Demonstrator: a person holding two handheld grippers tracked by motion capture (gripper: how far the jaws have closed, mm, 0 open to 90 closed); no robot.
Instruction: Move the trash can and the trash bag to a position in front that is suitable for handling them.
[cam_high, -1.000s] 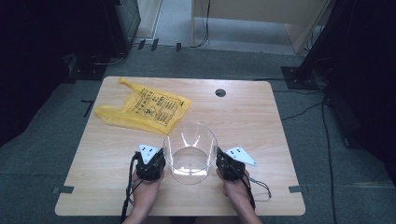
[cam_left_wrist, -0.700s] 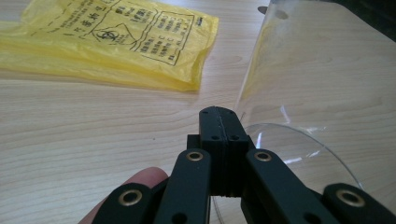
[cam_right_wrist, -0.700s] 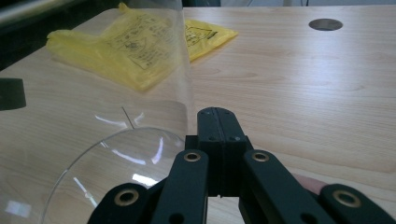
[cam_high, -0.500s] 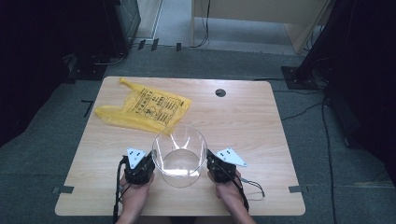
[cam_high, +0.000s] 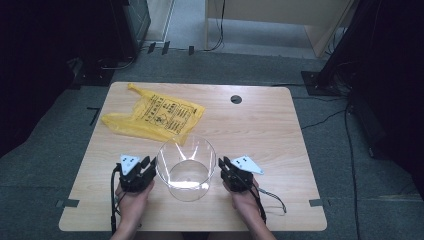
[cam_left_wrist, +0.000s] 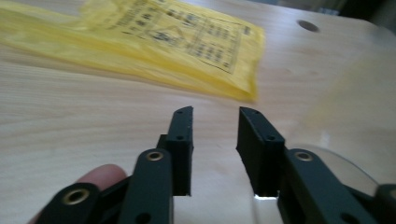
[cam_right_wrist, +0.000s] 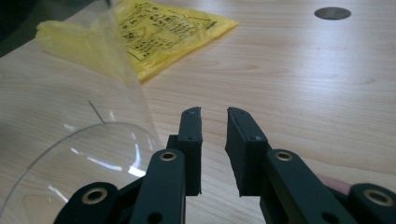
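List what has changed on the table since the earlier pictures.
The clear plastic bowl came nearer the table's front edge with both hands. Both sets of jaws have just been opening: the left gripper and right gripper now flank the bowl with nothing between their pads, so it looks let go. The yellow plastic bag and wooden table stayed put.

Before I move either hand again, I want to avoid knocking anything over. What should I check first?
1. Left gripper free: ok; its jaws have just been opening, nothing between the fingers.
2. Right gripper free: ok; jaws likewise just opening, nothing between them.
3. Clear bowl set down upright on the table, between the grippers: ok.
4. Bowl empty: ok, as far as it shows.
5. Yellow bag clear of the bowl's rim: cannot tell.
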